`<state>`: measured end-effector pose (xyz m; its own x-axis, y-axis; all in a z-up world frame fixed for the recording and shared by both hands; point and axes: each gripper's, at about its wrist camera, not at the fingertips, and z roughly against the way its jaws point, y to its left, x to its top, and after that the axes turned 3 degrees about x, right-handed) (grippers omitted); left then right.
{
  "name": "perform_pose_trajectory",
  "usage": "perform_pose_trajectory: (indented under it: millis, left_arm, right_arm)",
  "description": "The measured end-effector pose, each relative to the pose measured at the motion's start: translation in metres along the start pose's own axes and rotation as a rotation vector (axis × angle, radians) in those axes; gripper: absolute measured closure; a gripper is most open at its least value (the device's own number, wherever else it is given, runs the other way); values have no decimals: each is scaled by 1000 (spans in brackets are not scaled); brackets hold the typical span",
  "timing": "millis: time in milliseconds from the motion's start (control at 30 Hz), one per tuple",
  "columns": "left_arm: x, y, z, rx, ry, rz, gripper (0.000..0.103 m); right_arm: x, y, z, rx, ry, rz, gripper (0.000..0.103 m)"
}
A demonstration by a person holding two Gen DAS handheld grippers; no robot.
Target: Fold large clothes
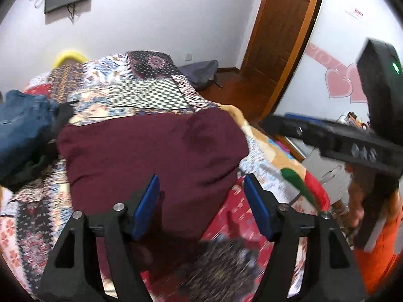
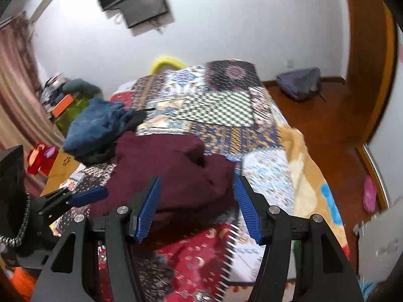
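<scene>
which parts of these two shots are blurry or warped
Left wrist view: the right gripper at the right edge and the patterned bedspread near the bottom smear with motion; the maroon garment stays fairly sharp. Right wrist view: the bedspread's bottom and checkered patches are streaked. Both views: fisheye bends the door frame, with dark corners.

Pretty even indoor light, soft shadows. Heavy fisheye bending with black corners, and the patterned patchwork quilt [image 1: 141, 93] smears with motion blur near the bottom.
</scene>
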<state>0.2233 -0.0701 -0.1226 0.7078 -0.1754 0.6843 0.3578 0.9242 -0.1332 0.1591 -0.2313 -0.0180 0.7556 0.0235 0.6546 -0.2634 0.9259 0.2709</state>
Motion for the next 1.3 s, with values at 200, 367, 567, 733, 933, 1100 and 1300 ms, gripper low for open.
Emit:
perform_pose_trajectory:
  millis: [200, 367, 567, 733, 933, 1100, 1300]
  left_arm:
    - [-13, 53, 20, 164, -1, 69, 34]
    - [-25, 91, 5, 218, 66, 137, 33]
    - [-59, 98, -30, 189, 171, 150, 21]
    - [-82, 94, -32, 179, 175, 153, 15]
    - [-103, 90, -33, 198, 220, 128, 15]
    - [-100, 88, -14, 224, 212, 109, 15]
    - [-76, 92, 19, 279, 110, 101, 15]
  right_arm:
    - [9, 33, -33, 32, 60, 83, 46]
    - [8, 39, -58, -38, 116, 136, 46]
    - [-8, 14, -66, -137, 185, 186, 24]
    - [-26, -24, -74, -48, 233, 77, 19]
    - [-43, -48, -77, 48, 278, -92, 18]
    - [-38, -42, -63, 44, 288, -110, 18]
    - [-29, -34, -47, 21, 263, -69, 18]
